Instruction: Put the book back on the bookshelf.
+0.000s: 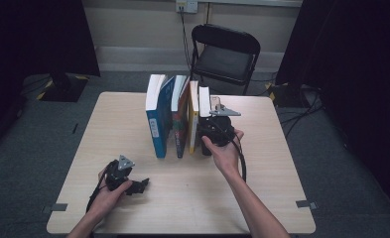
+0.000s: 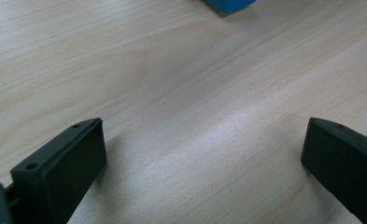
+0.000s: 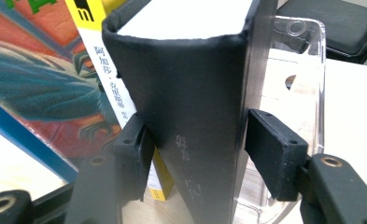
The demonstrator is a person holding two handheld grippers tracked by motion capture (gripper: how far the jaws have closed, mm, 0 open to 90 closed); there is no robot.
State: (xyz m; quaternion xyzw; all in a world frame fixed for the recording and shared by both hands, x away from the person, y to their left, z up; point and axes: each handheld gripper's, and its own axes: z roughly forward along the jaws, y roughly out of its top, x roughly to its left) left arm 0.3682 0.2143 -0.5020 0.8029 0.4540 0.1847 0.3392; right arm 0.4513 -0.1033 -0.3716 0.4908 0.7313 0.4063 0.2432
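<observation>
A black book (image 3: 190, 107) with white pages stands beside a yellow-spined book (image 3: 107, 60), a red-and-teal patterned book (image 3: 36, 79) and a blue book (image 1: 158, 126) on the pale wood-grain tabletop (image 1: 192, 193)

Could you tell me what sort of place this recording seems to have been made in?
Probably a lab or studio set up for recording: a lone wooden table on grey carpet, black curtains at both sides, a folding chair behind, and cables across the floor.

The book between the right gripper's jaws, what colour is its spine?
Black, clearest in the right gripper view.
</observation>
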